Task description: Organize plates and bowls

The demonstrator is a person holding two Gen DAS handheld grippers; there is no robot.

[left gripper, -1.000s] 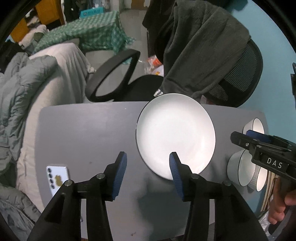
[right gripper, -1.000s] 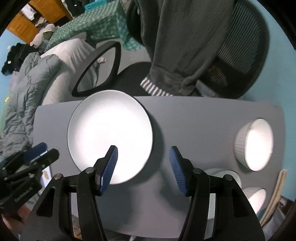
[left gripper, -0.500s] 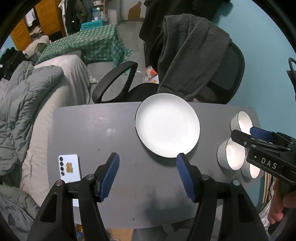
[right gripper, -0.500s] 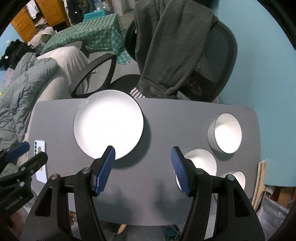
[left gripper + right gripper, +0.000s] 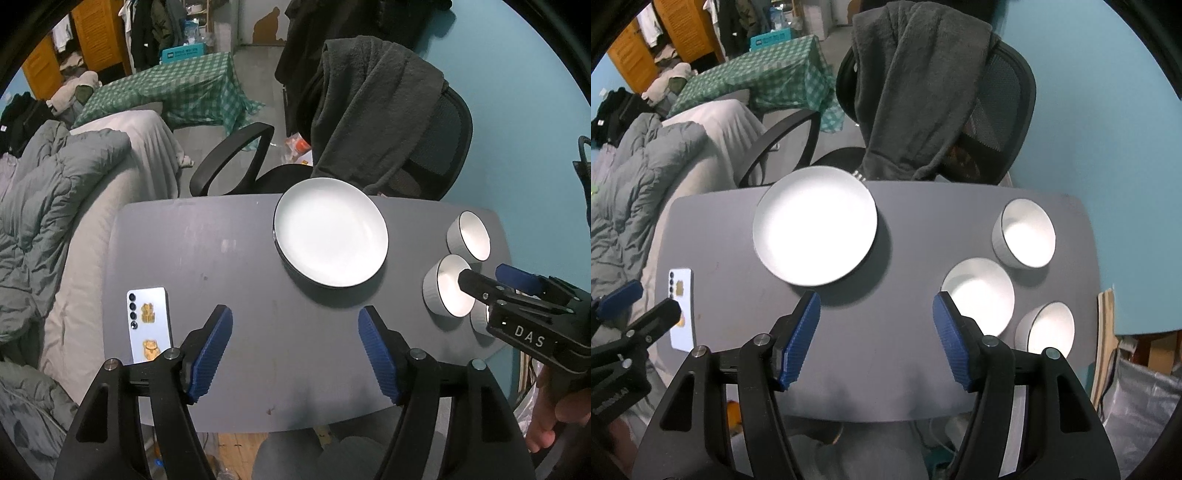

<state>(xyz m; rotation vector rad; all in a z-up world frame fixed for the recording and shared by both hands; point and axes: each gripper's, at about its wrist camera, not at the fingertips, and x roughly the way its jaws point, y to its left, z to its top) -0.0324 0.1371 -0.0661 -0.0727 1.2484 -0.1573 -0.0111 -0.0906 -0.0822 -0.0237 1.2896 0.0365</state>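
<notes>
A white plate (image 5: 330, 232) (image 5: 814, 225) lies at the far middle of the grey table (image 5: 221, 258) (image 5: 886, 369); a second rim shows under its left edge. Three white bowls stand at the right: the far bowl (image 5: 469, 236) (image 5: 1025, 232), the middle bowl (image 5: 445, 291) (image 5: 979, 295) and the near bowl (image 5: 1049, 328). My left gripper (image 5: 293, 321) hangs high over the table's near half, its jaws opening with nothing between them. My right gripper (image 5: 875, 306) (image 5: 484, 275) is open and empty, above the table between plate and bowls.
A phone (image 5: 149, 325) (image 5: 681, 306) lies face down at the table's near left. An office chair (image 5: 424, 147) draped with a dark fleece stands behind the table. A bed with a grey duvet (image 5: 44, 206) runs along the left. A hand (image 5: 554, 424) holds the right gripper.
Both grippers rose and drew back from the plate, so the whole table and all three bowls show. The left jaws spread wider. The plate and bowls stayed put.
</notes>
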